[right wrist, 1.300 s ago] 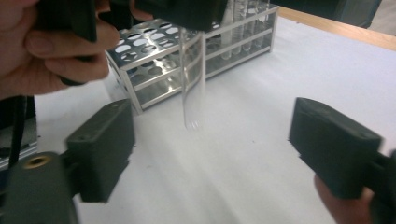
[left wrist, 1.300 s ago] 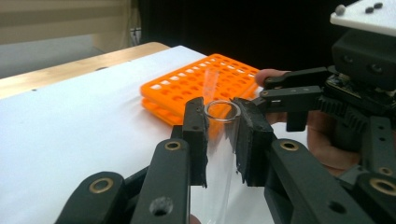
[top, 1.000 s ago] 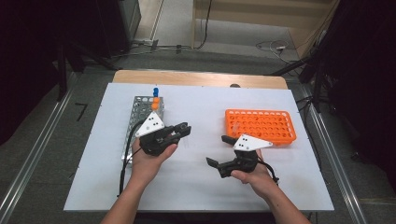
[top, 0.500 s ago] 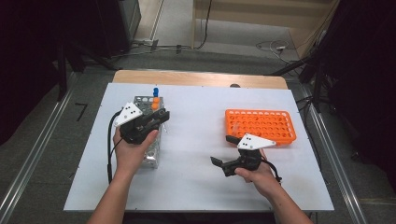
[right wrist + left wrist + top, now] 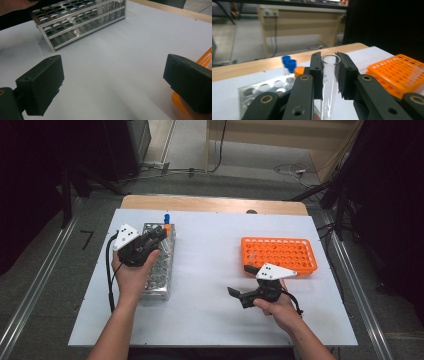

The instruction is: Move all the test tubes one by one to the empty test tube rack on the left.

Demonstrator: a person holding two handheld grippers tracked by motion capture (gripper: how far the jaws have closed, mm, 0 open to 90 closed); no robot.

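My left gripper (image 5: pixel 329 72) is clamped on an upright glass tube (image 5: pixel 328 82), hanging over the metal rack (image 5: pixel 159 270), probably its far end; right gripper (image 5: pixel 246 281) gapes empty.

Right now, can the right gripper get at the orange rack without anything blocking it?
Probably yes. The right gripper hovers with fingers wide apart and nothing between them, just in front of the orange rack. Bare table lies between. The left gripper is off over the metal rack, holding a glass tube.
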